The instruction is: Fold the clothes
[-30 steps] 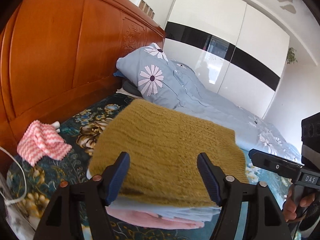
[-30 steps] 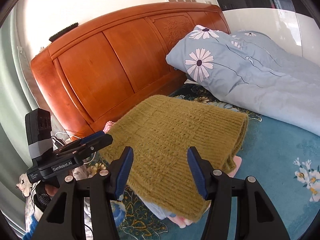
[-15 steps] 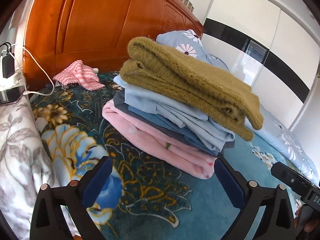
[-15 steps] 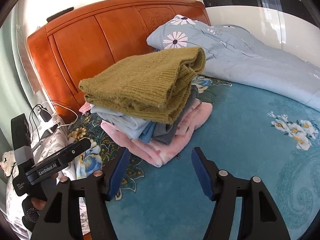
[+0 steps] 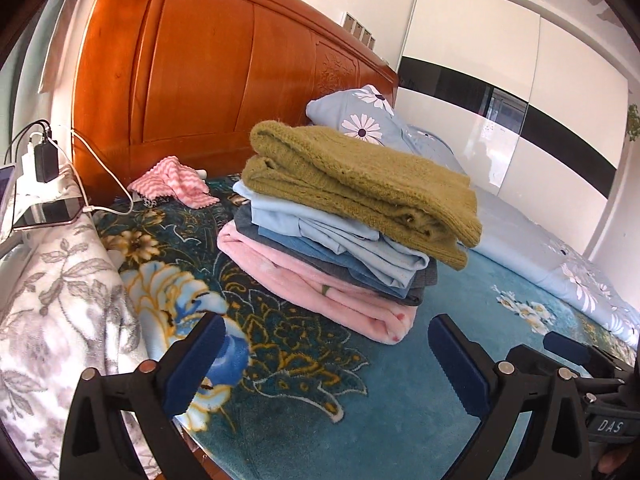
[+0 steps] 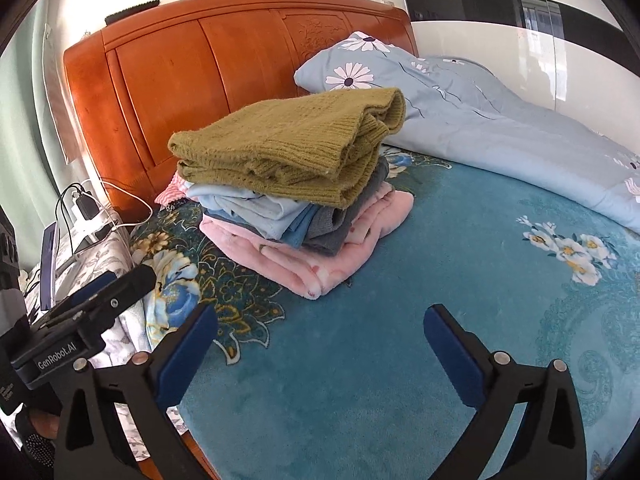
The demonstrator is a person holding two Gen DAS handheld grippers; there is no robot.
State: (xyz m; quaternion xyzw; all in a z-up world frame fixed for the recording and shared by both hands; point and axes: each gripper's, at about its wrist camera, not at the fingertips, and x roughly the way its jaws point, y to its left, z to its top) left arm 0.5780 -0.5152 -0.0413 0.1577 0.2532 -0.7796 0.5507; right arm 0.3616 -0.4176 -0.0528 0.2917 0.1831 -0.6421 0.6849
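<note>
A folded olive knit sweater [image 5: 360, 176] tops a stack of folded clothes [image 5: 332, 256] on the teal floral bedspread [image 5: 280, 380]; the stack has light blue, blue, grey and pink layers. The sweater [image 6: 296, 144] and stack [image 6: 312, 236] also show in the right wrist view. My left gripper [image 5: 328, 364] is open and empty, low over the bedspread, well short of the stack. My right gripper [image 6: 320, 352] is open and empty, also short of the stack. Each gripper shows at the edge of the other's view.
An orange wooden headboard [image 5: 224, 80] stands behind the stack. A pink-and-white striped cloth [image 5: 172, 184] lies by the headboard. A light blue daisy quilt [image 6: 480, 120] lies to the right. A phone and chargers with cables [image 5: 44, 184] sit at the left beside a grey floral cover [image 5: 60, 312].
Both grippers have pulled back and down from above the sweater. The stack, first seen from close above, now stands farther off and in side view.
</note>
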